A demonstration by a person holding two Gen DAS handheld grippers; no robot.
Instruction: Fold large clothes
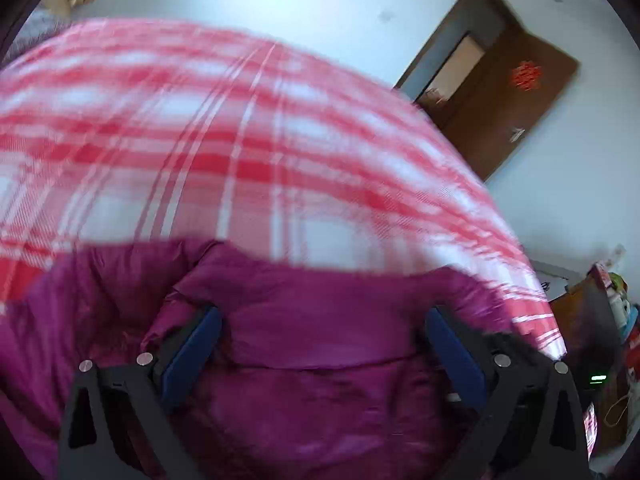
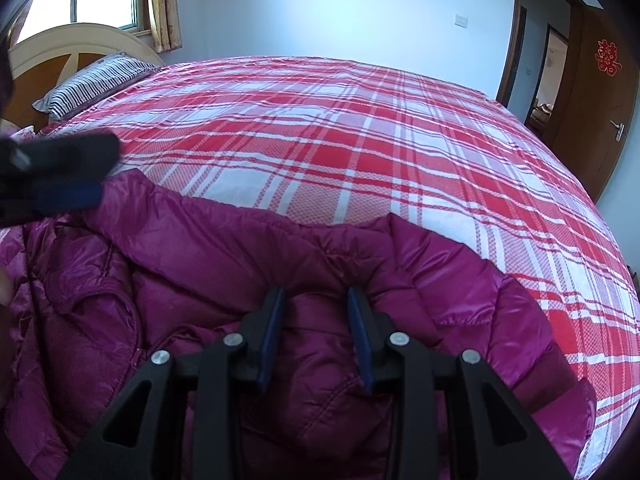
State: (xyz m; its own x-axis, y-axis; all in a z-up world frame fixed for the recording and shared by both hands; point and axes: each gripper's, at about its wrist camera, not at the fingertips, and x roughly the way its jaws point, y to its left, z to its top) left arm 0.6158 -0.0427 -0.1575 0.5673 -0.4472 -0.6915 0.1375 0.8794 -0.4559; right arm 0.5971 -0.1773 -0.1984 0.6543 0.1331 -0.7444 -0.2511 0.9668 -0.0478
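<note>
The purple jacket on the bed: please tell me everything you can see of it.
The jacket is a magenta puffer with a shiny, nylon-like shell, stitched into padded panels. It lies rumpled, in thick folds, on the near part of the red-and-white plaid sheet. The right hand-held gripper pinches a raised fold of it between its blue pads. The left hand-held gripper stands open over the fabric; whether it touches is unclear. Dark trim shows at one edge in the blurred left wrist view.

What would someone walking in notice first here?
The shiny magenta quilted puffer jacket lies crumpled across the near edge of the bed. Behind it stretches the bold red-and-white plaid bedsheet. The right gripper pinches a fold of the jacket, while the left gripper stands open over it.
</note>
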